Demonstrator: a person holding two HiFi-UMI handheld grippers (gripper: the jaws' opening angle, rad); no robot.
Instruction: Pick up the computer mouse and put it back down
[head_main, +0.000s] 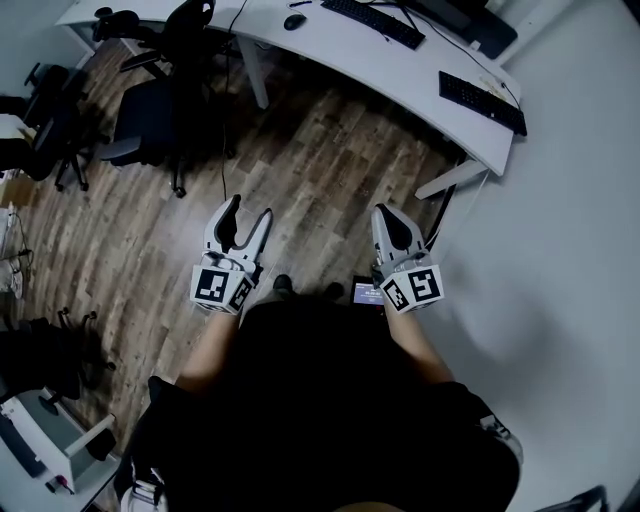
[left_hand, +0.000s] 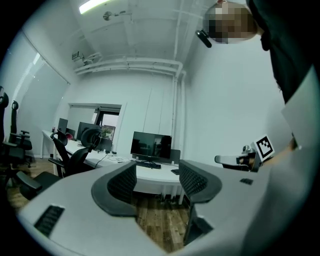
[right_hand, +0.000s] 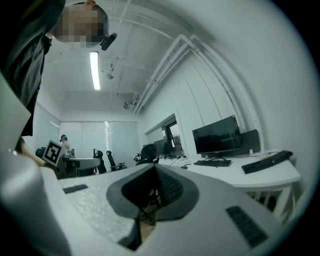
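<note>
The black computer mouse (head_main: 294, 21) lies on the white desk (head_main: 400, 75) at the far edge of the head view, well away from both grippers. In the right gripper view it is a small dark spot (right_hand: 183, 167) on the desk top. I hold both grippers level above the wooden floor. My left gripper (head_main: 250, 212) is open with nothing between its jaws; its own view looks through the gap (left_hand: 157, 172) toward the desk. My right gripper (head_main: 385, 212) is shut and empty, its tips meeting (right_hand: 156, 167).
Two black keyboards (head_main: 372, 20) (head_main: 482, 102) and a monitor (left_hand: 151, 147) are on the desk. Black office chairs (head_main: 160, 100) stand left of it on the wood floor (head_main: 300, 170). A white wall (head_main: 580, 250) runs along the right.
</note>
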